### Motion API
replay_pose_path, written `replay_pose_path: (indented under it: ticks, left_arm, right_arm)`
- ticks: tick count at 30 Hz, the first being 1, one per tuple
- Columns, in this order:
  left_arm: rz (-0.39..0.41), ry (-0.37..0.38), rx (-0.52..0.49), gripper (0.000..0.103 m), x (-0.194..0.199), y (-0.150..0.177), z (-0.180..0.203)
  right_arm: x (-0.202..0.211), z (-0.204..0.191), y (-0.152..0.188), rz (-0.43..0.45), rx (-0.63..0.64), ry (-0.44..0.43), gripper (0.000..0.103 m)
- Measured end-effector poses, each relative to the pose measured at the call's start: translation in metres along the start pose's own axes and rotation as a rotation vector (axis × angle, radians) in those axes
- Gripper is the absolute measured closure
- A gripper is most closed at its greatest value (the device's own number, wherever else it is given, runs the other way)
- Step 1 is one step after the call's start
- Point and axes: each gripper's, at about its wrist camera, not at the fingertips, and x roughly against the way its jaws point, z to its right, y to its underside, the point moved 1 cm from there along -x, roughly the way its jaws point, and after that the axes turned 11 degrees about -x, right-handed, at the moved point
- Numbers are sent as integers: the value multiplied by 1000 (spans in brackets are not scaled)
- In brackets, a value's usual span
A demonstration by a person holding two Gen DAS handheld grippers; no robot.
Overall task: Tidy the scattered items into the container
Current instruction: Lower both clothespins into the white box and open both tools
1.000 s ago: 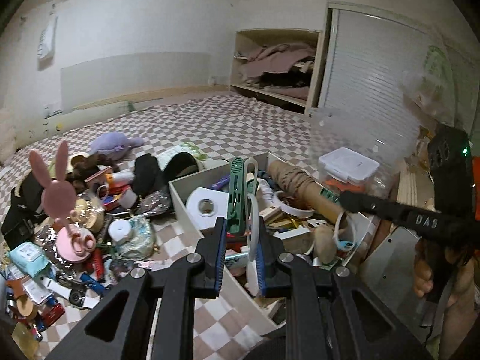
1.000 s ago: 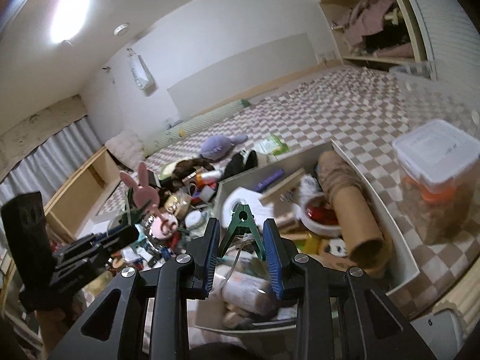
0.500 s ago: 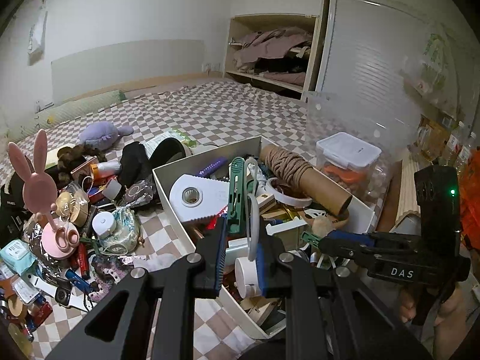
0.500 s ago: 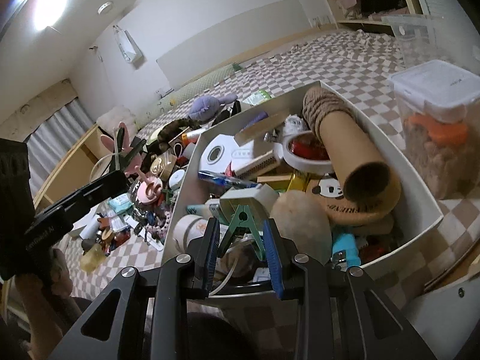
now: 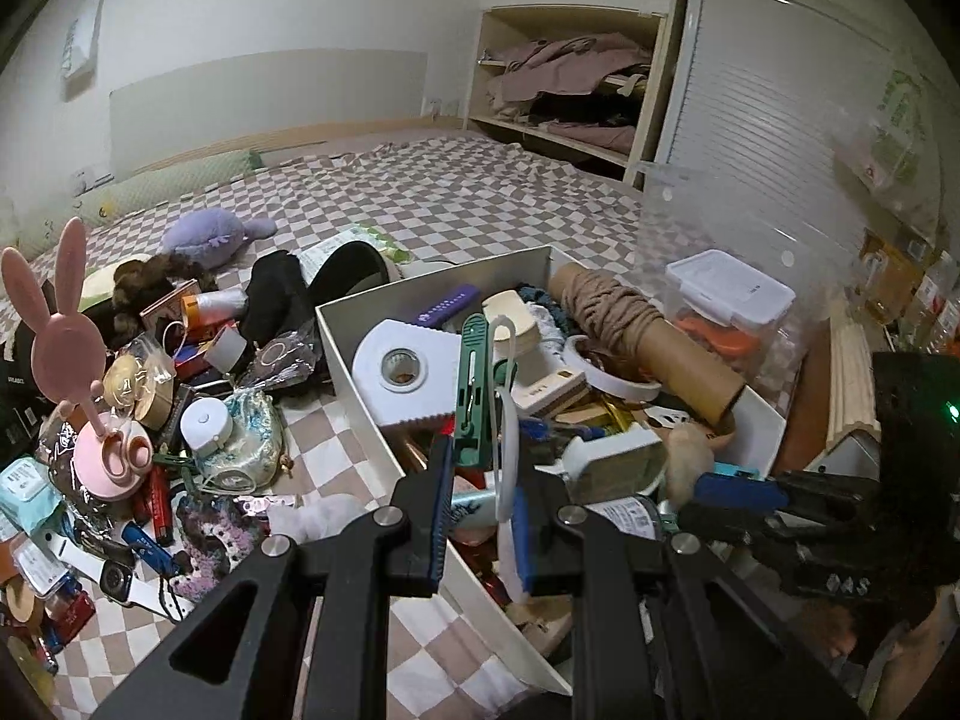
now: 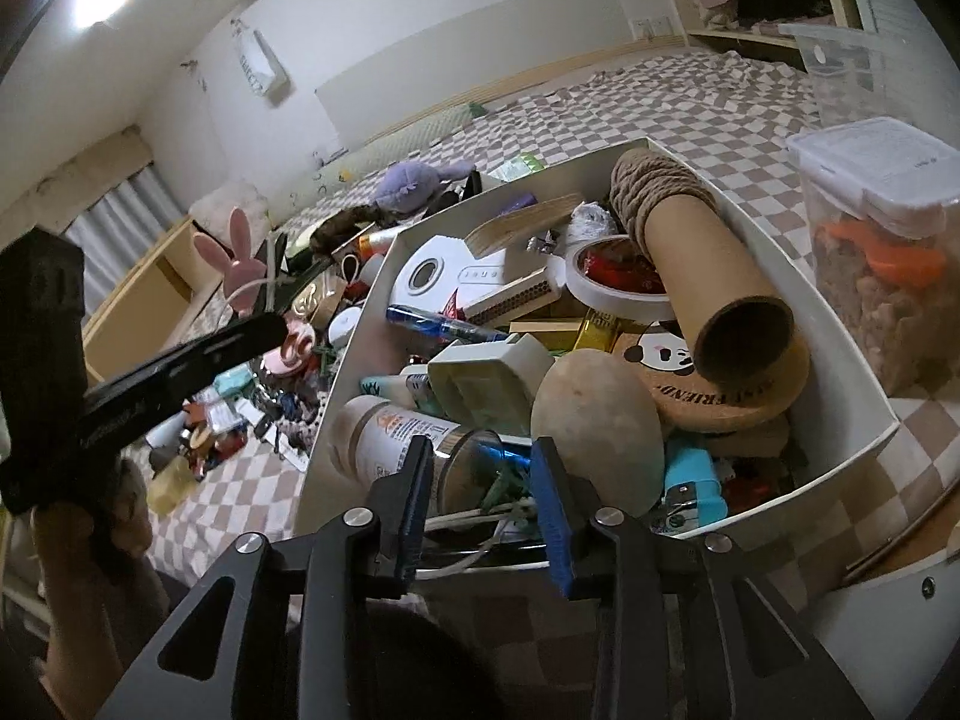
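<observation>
A white open box (image 5: 336, 348) full of odds and ends sits on the checkered floor cloth. My left gripper (image 5: 480, 516) is shut on a green clothes peg (image 5: 474, 384) with a white loop. It holds the peg upright over the box's near left corner. My right gripper (image 6: 483, 492) hangs low over the box's (image 6: 840, 372) near edge and its jaws are opening. A second green peg (image 6: 504, 489) lies slack down between them among white cords, with the pads off it. The right gripper (image 5: 738, 492) also shows at the right of the left wrist view.
Scattered items lie left of the box: a pink bunny stand (image 5: 66, 348), a purple plush (image 5: 204, 231), a watch (image 5: 114, 573), bottles and packets. A clear lidded tub (image 5: 726, 300) stands right of the box. Inside are a cardboard tube (image 6: 708, 276) and a tape roll (image 6: 618, 276).
Both grippers have come down closer over the box. The right jaws have widened, and the green peg that stood upright between them now lies low in the box. The left grip is unchanged.
</observation>
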Motion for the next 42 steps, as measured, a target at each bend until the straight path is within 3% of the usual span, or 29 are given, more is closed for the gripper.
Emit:
replay_pose_path:
  ticks: [2, 3, 10, 26, 27, 29, 30, 31, 42]
  left_arm:
    - [-8, -1, -7, 86, -3, -4, -1]
    - [-12, -2, -14, 86, -5, -6, -2]
    - [-92, 57, -75, 86, -31, -22, 10]
    - [-221, 202, -203, 86, -83, -50, 53]
    - [-234, 203, -218, 81, -84, -49, 55]
    - [-257, 205, -248, 47, -88, -47, 61]
    - [-254, 181, -266, 21, -88, -46, 63]
    - [-246, 166, -282, 17, -87, -45, 66]
    - [-222, 155, -244, 17, -77, -43, 56]
  right_arm:
    - [2, -4, 1, 4, 20, 14, 47]
    - [3, -5, 1, 12, 28, 20, 44]
    - [6, -15, -4, -20, 94, 51, 43]
    - [5, 11, -22, -79, 88, 96, 39]
    - [5, 12, -23, -81, 86, 96, 39]
    - [4, 13, -24, -84, 83, 97, 39]
    - [4, 14, -24, -86, 83, 98, 39]
    - [3, 14, -24, -87, 83, 98, 39]
    - [2, 7, -23, -97, 98, 105, 39]
